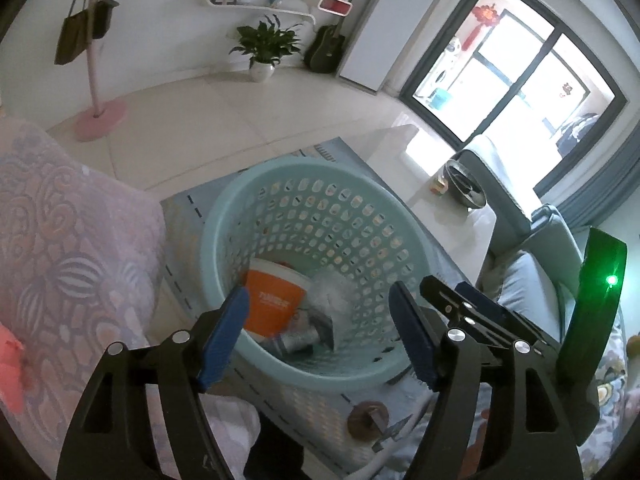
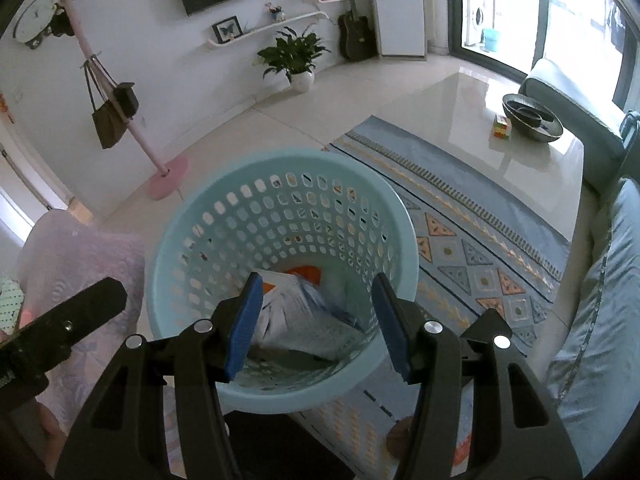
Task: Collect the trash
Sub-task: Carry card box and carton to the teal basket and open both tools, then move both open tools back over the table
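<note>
Blue pads are seen on both grippers, and in each wrist view the fingers are held over a pale turquoise basket [image 1: 320,208] that stands on a patterned rug [image 2: 472,236]. The left gripper [image 1: 324,336] is spread wide, with nothing between its pads; no grip is shown. The right gripper [image 2: 318,324] is also parted, more narrowly, and nothing is pinched by it, though a white crumpled bag [image 2: 304,312] is seen lying in the basket below the gap between its fingers. The trash lies inside the basket, under both grippers and apart from their pads: in the left wrist view an orange and white cup [image 1: 276,300] is tipped on its side against the near wall, a grey cylindrical piece [image 1: 298,342] is set just beside and below it, and crumpled clear plastic [image 1: 332,292] is found to the cup's right. The right gripper's black body is seen at the right edge of the left view, with a green light [image 1: 611,280] lit on it. Beside the basket a sofa cover in lilac [image 1: 72,248] is seen on one side. Farther off, a pale glossy counter [image 2: 500,148] carries a dark bowl [image 2: 532,116] and a coloured cube [image 2: 502,126]. Beyond, on the tiled floor, a potted plant [image 2: 294,58], a guitar [image 2: 354,34] and a pink coat stand [image 2: 170,178] are placed by the white wall.
</note>
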`<state>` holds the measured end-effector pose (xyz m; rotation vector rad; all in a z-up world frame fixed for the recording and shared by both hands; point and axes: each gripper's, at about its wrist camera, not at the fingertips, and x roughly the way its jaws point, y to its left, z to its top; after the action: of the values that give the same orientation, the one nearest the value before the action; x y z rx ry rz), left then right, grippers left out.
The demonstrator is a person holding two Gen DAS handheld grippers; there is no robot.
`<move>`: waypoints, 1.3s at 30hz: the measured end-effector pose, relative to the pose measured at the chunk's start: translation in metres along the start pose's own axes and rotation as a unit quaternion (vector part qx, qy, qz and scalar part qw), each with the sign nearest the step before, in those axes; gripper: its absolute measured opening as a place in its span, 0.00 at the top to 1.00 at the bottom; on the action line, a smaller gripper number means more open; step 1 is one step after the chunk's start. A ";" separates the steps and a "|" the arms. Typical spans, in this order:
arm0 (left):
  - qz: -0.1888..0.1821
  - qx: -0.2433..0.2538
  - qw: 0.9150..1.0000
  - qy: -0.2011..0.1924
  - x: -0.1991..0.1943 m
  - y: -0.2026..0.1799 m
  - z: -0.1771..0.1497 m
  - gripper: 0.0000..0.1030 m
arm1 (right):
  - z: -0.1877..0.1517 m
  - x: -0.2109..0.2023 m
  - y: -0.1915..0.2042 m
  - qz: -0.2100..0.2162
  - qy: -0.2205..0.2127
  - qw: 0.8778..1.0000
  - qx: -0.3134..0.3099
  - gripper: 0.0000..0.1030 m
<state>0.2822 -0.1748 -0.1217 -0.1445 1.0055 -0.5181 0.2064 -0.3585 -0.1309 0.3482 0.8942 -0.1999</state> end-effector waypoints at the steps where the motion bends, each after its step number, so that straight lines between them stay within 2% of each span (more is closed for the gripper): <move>1: -0.001 0.001 1.000 -0.002 -0.002 -0.002 0.000 0.32 | 0.000 -0.002 0.001 0.002 -0.001 1.000 0.000 0.49; 10: -0.004 0.012 0.999 -0.036 -0.041 -0.005 -0.016 0.32 | -0.007 -0.028 0.020 0.018 -0.019 0.999 -0.018 0.49; 20: 0.009 -0.011 0.994 -0.104 -0.116 0.018 -0.036 0.32 | -0.015 -0.069 0.080 0.063 -0.057 0.993 -0.080 0.49; 25: 0.040 -0.023 0.987 -0.151 -0.170 0.043 -0.052 0.32 | -0.027 -0.085 0.133 0.109 -0.065 0.982 -0.137 0.49; 28: 0.071 -0.033 0.981 -0.176 -0.201 0.064 -0.063 0.32 | -0.037 -0.089 0.170 0.142 -0.061 0.971 -0.181 0.47; 29: 0.079 -0.036 0.980 -0.181 -0.209 0.070 -0.064 0.32 | -0.040 -0.088 0.180 0.147 -0.058 0.968 -0.193 0.45; 31: 0.101 -0.047 0.975 -0.193 -0.228 0.088 -0.071 0.32 | -0.050 -0.083 0.209 0.159 -0.049 0.958 -0.234 0.33; 32: 0.109 -0.053 0.973 -0.197 -0.235 0.096 -0.074 0.32 | -0.055 -0.078 0.222 0.167 -0.043 0.952 -0.253 0.30; 34: 0.125 -0.079 0.968 -0.204 -0.252 0.119 -0.080 0.32 | -0.064 -0.066 0.242 0.170 -0.033 0.945 -0.278 0.29; 37: 0.138 -0.111 0.961 -0.214 -0.272 0.145 -0.088 0.32 | -0.078 -0.045 0.268 0.150 -0.020 0.938 -0.311 0.29; 39: 0.163 -0.123 0.956 -0.211 -0.282 0.165 -0.091 0.32 | -0.082 -0.037 0.276 0.147 -0.007 0.935 -0.321 0.29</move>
<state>0.1436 0.1142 -0.0118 -0.2915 0.6513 -0.0497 0.2104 -0.0715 -0.0901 -0.1342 0.8326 0.3663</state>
